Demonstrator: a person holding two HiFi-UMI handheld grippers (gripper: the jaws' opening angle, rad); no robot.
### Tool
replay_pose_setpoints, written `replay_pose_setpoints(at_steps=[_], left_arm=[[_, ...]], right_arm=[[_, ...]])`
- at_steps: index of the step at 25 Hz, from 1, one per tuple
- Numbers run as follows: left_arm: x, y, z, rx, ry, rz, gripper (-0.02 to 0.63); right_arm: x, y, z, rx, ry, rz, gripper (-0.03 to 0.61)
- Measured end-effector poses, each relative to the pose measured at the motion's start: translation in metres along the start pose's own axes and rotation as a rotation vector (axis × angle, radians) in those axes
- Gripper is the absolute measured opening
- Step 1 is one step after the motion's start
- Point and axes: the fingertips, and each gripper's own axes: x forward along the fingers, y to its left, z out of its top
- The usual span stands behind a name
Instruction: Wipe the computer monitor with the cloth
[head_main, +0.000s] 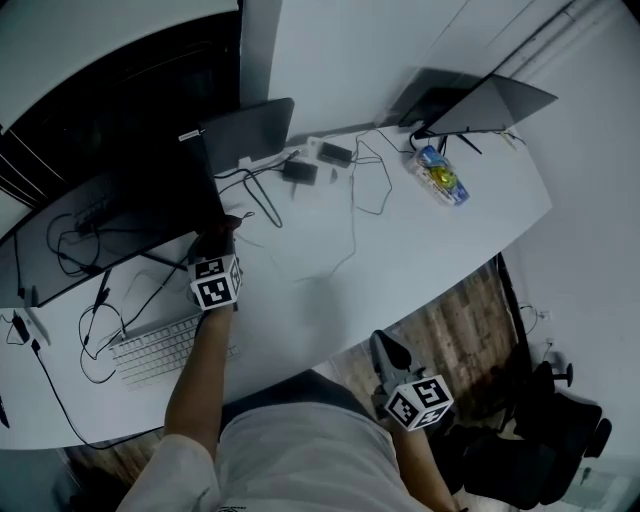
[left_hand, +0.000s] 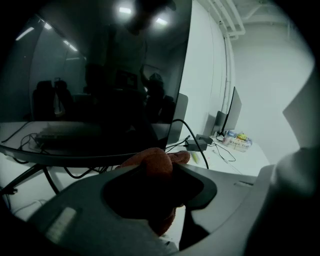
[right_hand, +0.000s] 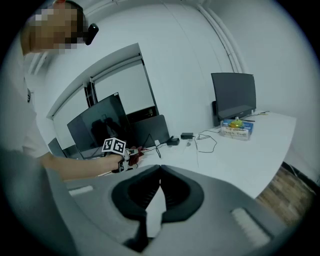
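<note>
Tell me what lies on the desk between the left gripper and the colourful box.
Head view: loose black cables cross that stretch of white desk; two black adapters sit just off it, nearer the wall.

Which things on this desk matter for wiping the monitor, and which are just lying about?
For the job: monitor, cloth, left gripper clamped on the cloth.

Just lying about: keyboard, power adapter, colourful box, second monitor.
</note>
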Motion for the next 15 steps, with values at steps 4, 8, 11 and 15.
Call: replay_pose_setpoints(at_steps=[4, 8, 11, 15], left_arm=[[0.008, -0.022, 0.004, 0.014, -0.002, -0.046, 0.155], [0.010, -0.038, 0.013, -0.028, -0.036, -0.079, 0.155], [0.008, -0.052, 0.024, -0.080, -0.076, -0.119, 0.155], [0.002, -0.054, 0.039, -0.239, -0.132, -0.145, 0.155]], right_arm=[[-0.006, -0.006, -0.003, 0.005, 0.002, -0.012, 0.003], [-0.011, -0.012, -0.001, 0.013, -0.005, -0.023, 0.003], [-0.012, -0.015, -0.003, 0.027, -0.004, -0.023, 0.003], [-0.008, -0.014, -0.004, 0.032, -0.001, -0.009, 0.003]])
